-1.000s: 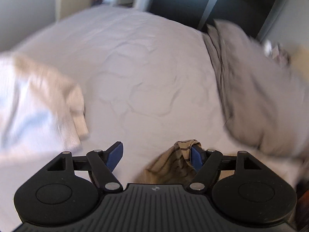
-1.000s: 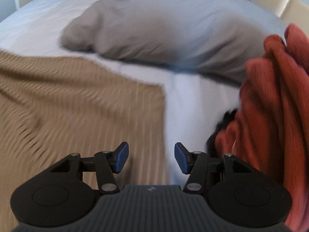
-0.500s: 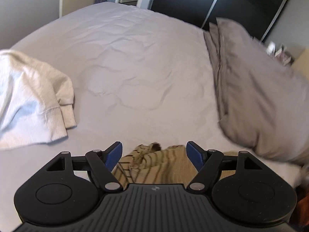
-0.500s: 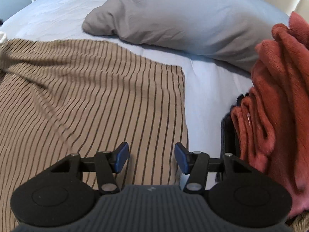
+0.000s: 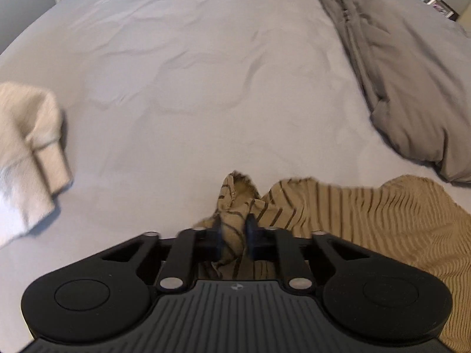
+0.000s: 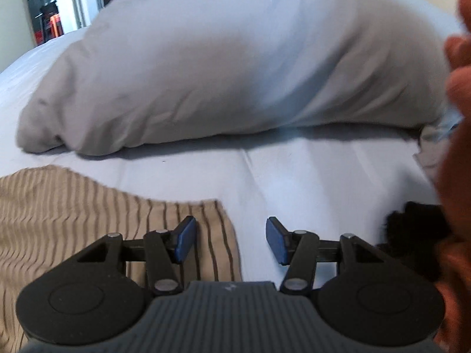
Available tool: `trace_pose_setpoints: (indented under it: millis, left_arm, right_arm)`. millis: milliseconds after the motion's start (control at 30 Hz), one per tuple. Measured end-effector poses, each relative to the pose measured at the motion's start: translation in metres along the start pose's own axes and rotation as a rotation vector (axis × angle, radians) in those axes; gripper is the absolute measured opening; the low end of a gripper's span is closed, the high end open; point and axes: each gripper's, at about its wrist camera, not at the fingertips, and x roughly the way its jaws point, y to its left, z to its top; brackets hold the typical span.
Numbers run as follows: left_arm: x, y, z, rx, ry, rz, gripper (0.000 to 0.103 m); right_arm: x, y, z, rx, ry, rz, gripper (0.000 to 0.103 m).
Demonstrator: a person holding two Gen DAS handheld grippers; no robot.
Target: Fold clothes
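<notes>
A tan garment with dark stripes (image 5: 368, 209) lies on the pale grey bed sheet (image 5: 206, 73). In the left wrist view my left gripper (image 5: 233, 232) is closing its jaws on a bunched corner of that garment (image 5: 235, 194), and the pads press the cloth from both sides. In the right wrist view my right gripper (image 6: 230, 239) is open low over the bed. Its left pad (image 6: 185, 239) hovers above the garment's right corner (image 6: 216, 232), its right pad (image 6: 276, 242) above bare sheet (image 6: 294, 176). Nothing sits between those pads.
A cream sweatshirt (image 5: 26, 153) lies at the left of the bed. A grey pillow (image 5: 412, 67) fills the right side and looms ahead as the pillow (image 6: 235, 64) in the right wrist view. A rust-orange blanket (image 6: 459, 176) and a black item (image 6: 412, 226) crowd the right edge.
My left gripper dropped toward the bed and its wide jaws came together on the garment's bunched corner. My right gripper slid toward the garment's far right corner, staying open.
</notes>
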Motion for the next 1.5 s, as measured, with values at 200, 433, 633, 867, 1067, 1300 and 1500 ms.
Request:
trace_pose_setpoints:
  millis: [200,433,633,867,1067,1300,1500]
  left_arm:
    - [0.002,-0.02,0.022,0.056,-0.055,-0.012,0.002]
    - [-0.008,-0.03,0.033,-0.117,-0.277,-0.037,0.03]
    - [-0.012,-0.03,0.031,-0.053,-0.302,-0.025,0.079]
    - [-0.023,0.002,0.027,-0.074,-0.308,0.012,0.078]
    - [-0.016,0.034,0.01,-0.041,-0.261,0.035,0.062]
    - [0.015,0.04,-0.014,0.0,-0.152,0.002,0.042]
    - [-0.004,0.028,-0.015,0.098,-0.32,0.069,0.0]
  right_arm:
    - [0.0,0.009,0.015,-0.052,-0.063,0.029,0.003]
    - [-0.015,0.017,0.031,-0.157,-0.181,-0.244,0.003]
    - [-0.015,0.018,0.022,-0.196,-0.176,-0.256,0.052]
    - [-0.038,0.03,0.013,-0.267,-0.209,-0.183,0.054]
    - [-0.04,0.035,-0.005,-0.325,-0.142,-0.14,0.051]
    - [-0.019,0.015,-0.028,-0.184,-0.013,-0.128,0.052]
    - [-0.014,0.023,-0.026,-0.249,-0.031,-0.215,0.002]
